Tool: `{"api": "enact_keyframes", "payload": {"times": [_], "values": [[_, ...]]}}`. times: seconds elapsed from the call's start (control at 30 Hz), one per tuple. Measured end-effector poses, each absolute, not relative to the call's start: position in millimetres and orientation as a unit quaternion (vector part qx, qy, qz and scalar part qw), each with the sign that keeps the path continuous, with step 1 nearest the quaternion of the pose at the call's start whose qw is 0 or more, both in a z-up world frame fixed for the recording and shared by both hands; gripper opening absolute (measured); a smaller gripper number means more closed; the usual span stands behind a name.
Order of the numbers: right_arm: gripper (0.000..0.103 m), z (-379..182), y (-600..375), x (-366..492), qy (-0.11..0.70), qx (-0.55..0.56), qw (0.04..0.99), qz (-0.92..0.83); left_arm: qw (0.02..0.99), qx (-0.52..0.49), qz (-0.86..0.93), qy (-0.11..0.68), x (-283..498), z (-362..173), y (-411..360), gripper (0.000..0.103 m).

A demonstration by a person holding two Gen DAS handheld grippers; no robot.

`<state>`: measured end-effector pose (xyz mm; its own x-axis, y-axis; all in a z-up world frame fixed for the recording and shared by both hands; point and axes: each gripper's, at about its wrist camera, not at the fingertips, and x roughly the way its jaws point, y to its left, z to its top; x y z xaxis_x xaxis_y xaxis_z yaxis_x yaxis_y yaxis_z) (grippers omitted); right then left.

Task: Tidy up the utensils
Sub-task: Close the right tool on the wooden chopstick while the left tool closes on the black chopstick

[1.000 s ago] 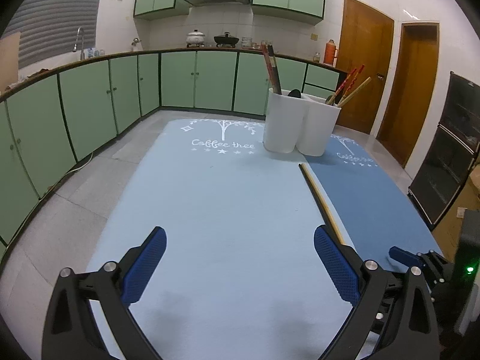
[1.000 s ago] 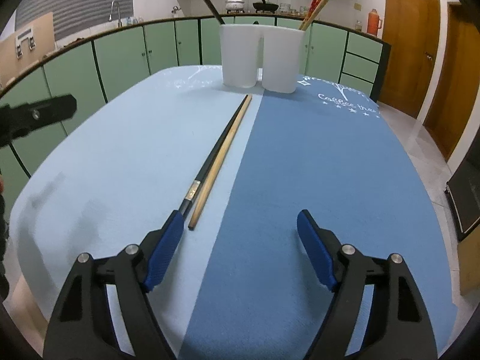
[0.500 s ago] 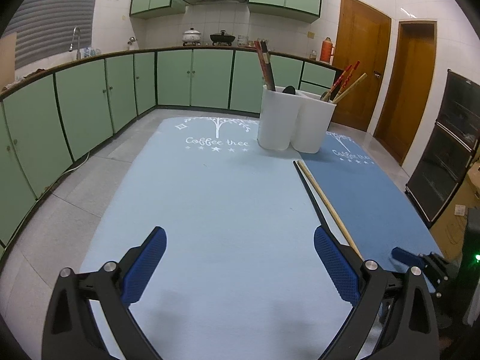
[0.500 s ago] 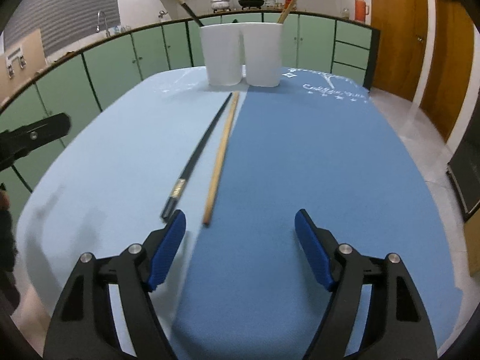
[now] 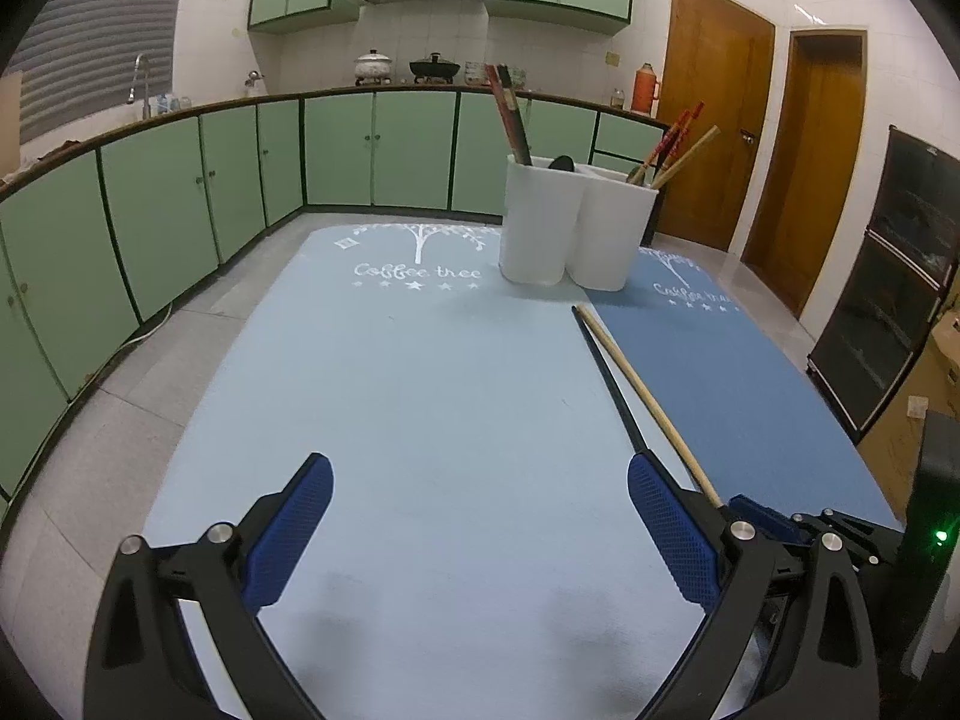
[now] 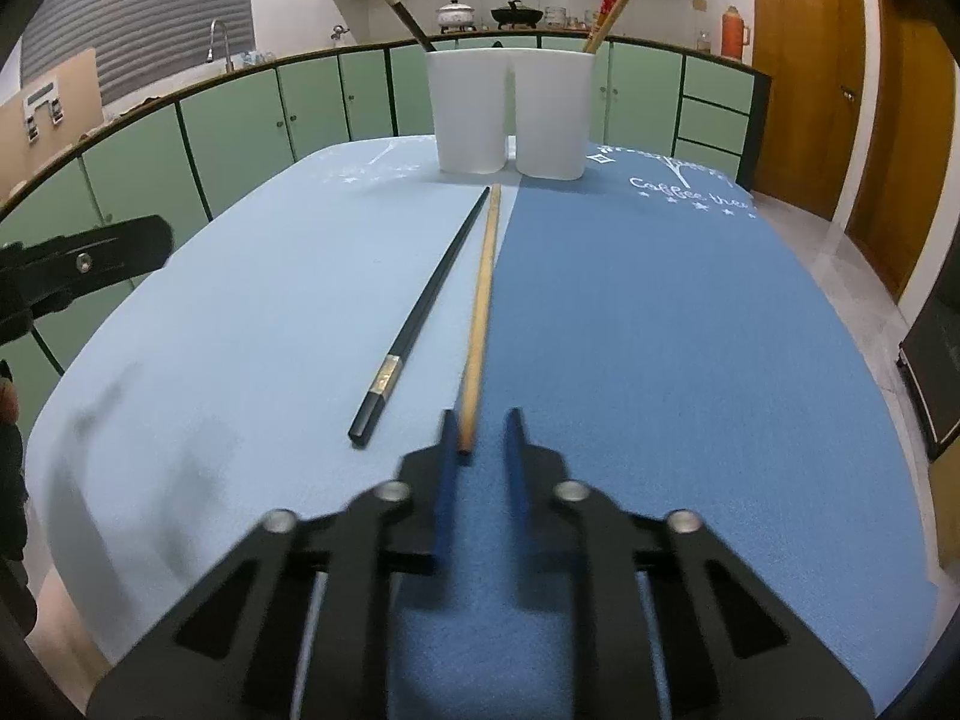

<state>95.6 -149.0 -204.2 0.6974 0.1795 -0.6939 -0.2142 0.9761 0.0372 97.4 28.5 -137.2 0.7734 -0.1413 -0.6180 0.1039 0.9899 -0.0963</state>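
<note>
Left gripper (image 5: 480,516) spread wide above the pale half of the tabletop (image 5: 390,420), holding nothing. Only in the right view: right gripper (image 6: 480,438) narrowed around the near end of the wooden chopstick (image 6: 480,306), contact unclear. Black chopstick (image 6: 420,324) just beside it, gold-banded, mid-table along the colour seam. Two white holders (image 6: 510,114) at the far edge.

R gripper (image 6: 478,427) jaws narrowed, seemingly round wooden chopstick (image 6: 482,300).

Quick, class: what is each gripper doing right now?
Left gripper: open, holding nothing.
Right gripper: nearly shut around the wooden chopstick end; a firm grip cannot be told.
</note>
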Motion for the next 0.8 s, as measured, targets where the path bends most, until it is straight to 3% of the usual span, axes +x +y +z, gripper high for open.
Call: {"api": "enact_keyframes", "payload": {"times": [0.4,0.8], "values": [[0.004,-190.3,-192.1,90.1,0.375,0.028,0.923,0.084,0.925,-0.016,-0.099,0.367,101.6,-160.2,-18.5,0.088],[0.004,-186.1,-228.9,84.8,0.366,0.05,0.927,0.067,0.913,-0.005,-0.1,0.396,99.8,-188.3,-55.8,0.065]]}}
